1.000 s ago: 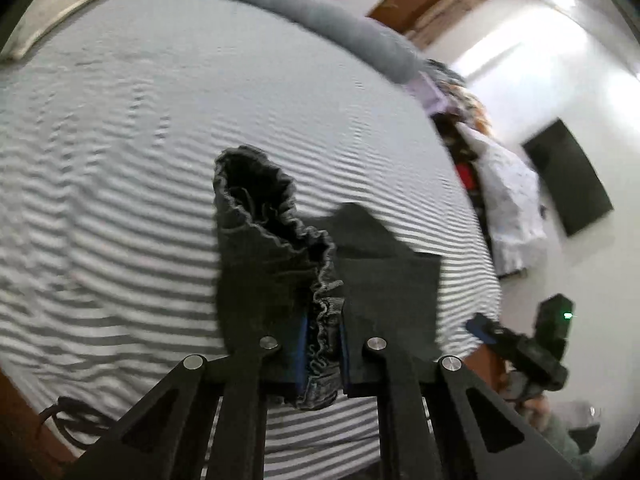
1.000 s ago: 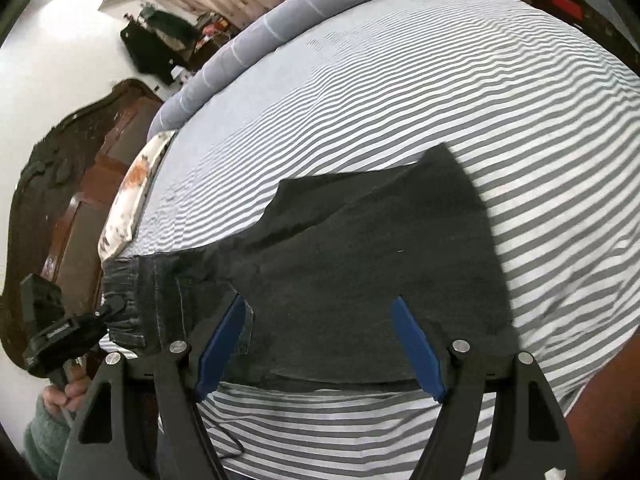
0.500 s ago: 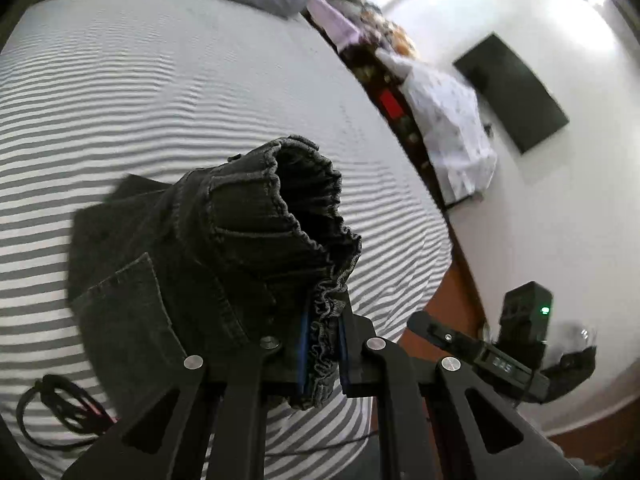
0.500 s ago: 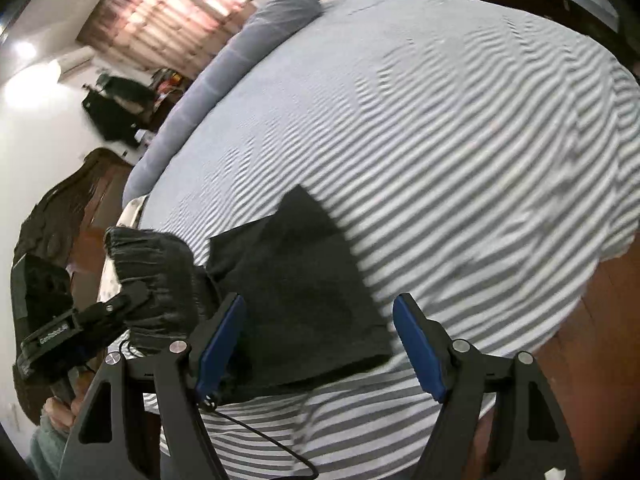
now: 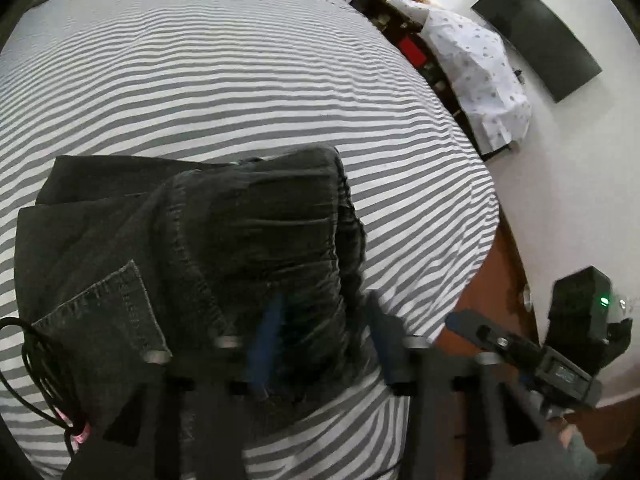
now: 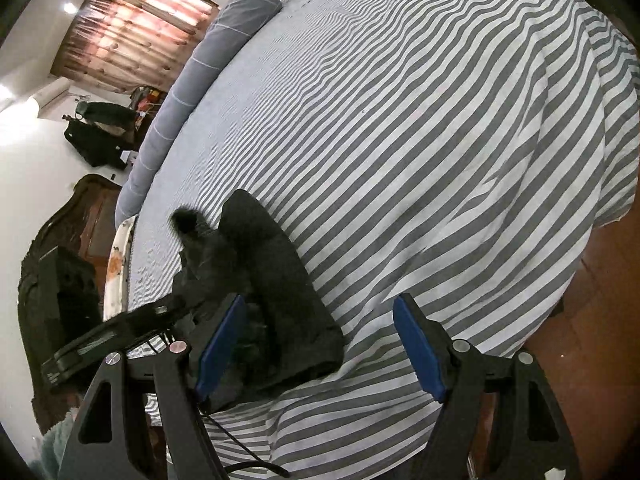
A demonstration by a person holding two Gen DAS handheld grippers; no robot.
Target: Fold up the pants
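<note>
Dark grey denim pants point(image 5: 188, 248) lie folded over on the striped bed, waistband end on top; they also show in the right wrist view point(image 6: 272, 292). My left gripper point(image 5: 324, 340) is motion-blurred; its jaws stand apart with the elastic waistband lying loose over the left blue pad point(image 5: 264, 340). In the right wrist view the left gripper point(image 6: 120, 328) sits at the pants' left side. My right gripper point(image 6: 320, 344) is open and empty, just right of the pants near the bed's front edge; it also shows in the left wrist view point(image 5: 520, 352).
The grey-and-white striped bed sheet point(image 6: 440, 120) fills both views. A grey bolster point(image 6: 192, 92) lies along the far side. A black cable point(image 5: 40, 380) trails at front left. The wooden floor point(image 6: 600, 280) lies past the bed's right edge. A dark screen point(image 5: 536, 36) hangs on the wall.
My left gripper carried the waistband over onto the folded legs, lowered it and opened. The right gripper stayed open and drew away to the right.
</note>
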